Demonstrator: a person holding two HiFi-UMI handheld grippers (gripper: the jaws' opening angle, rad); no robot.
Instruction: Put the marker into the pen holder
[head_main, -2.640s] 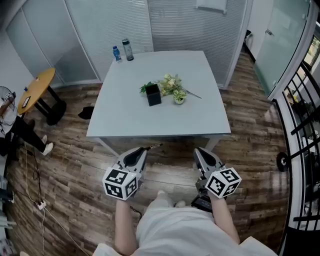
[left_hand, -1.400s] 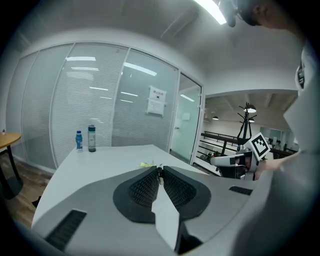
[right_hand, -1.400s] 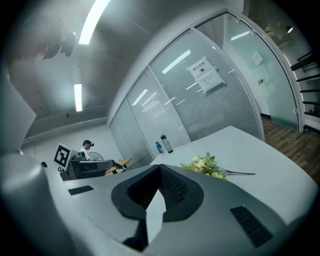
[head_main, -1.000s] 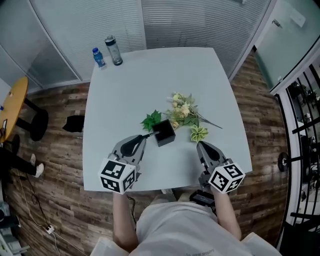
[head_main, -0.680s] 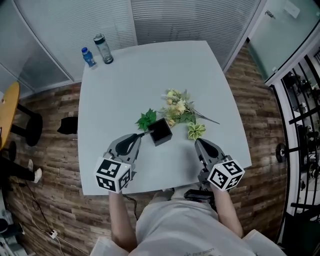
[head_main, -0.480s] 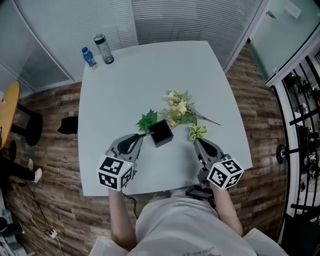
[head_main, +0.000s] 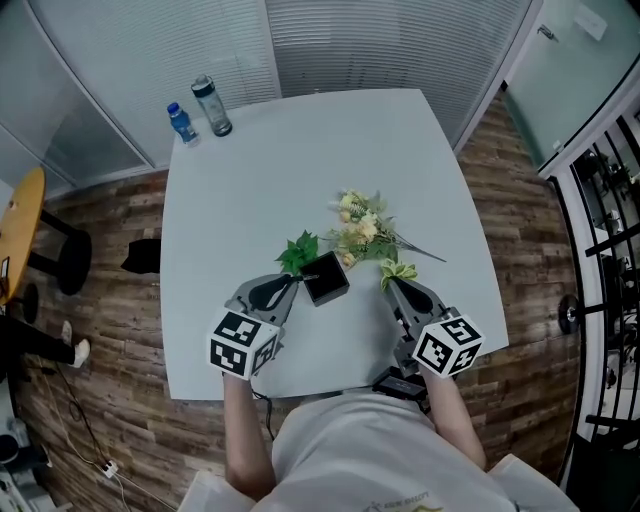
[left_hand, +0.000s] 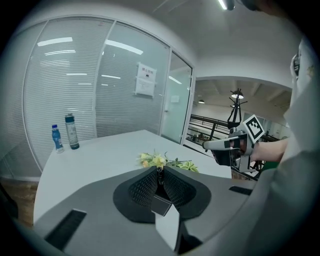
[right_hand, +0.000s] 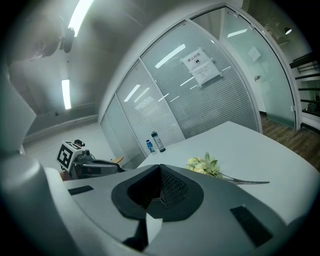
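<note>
Head view: left tongs (head_main: 292, 284) pinch a thin dark marker (left_hand: 159, 176) just beside the black square pen holder (head_main: 326, 279) on the pale bench (head_main: 250, 180); right tongs (head_main: 391, 285) pressed together, empty.

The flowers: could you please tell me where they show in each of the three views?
Head view: flowers near the middle, right of the pen holder.
Left gripper view: flowers at centre, just past the jaws.
Right gripper view: flowers right of centre, on the table.
Shared landmark: two bottles at the table's far corner, left of the flowers in every view.
</note>
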